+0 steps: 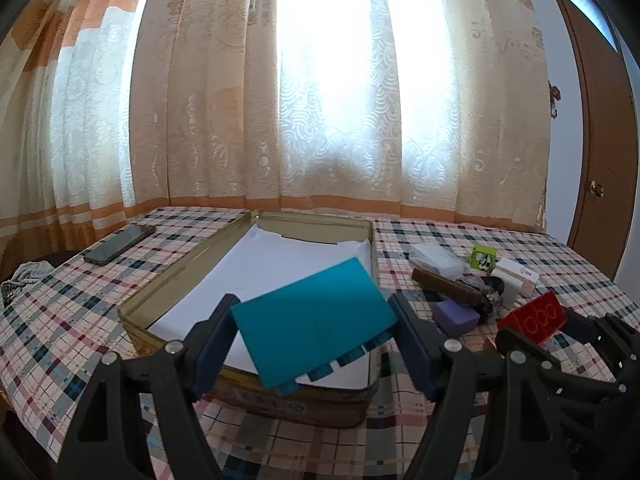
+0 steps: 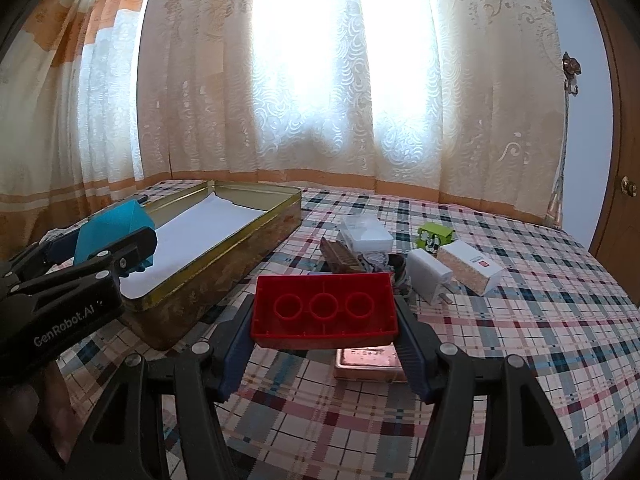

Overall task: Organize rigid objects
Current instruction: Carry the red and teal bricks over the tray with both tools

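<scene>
My left gripper is shut on a teal building block, tilted, held over the near end of the gold tin box, which is lined with white paper. The same teal block and the left gripper show at the left of the right wrist view, above the tin box. My right gripper is shut on a red building block, its hollow underside with three rings facing the camera, held above the checked cloth. In the left wrist view the red block appears at the right.
A pile to the right of the tin holds a clear plastic box, brown comb, white charger, white carton, green cube and purple block. A copper bar lies under the red block. A phone lies left.
</scene>
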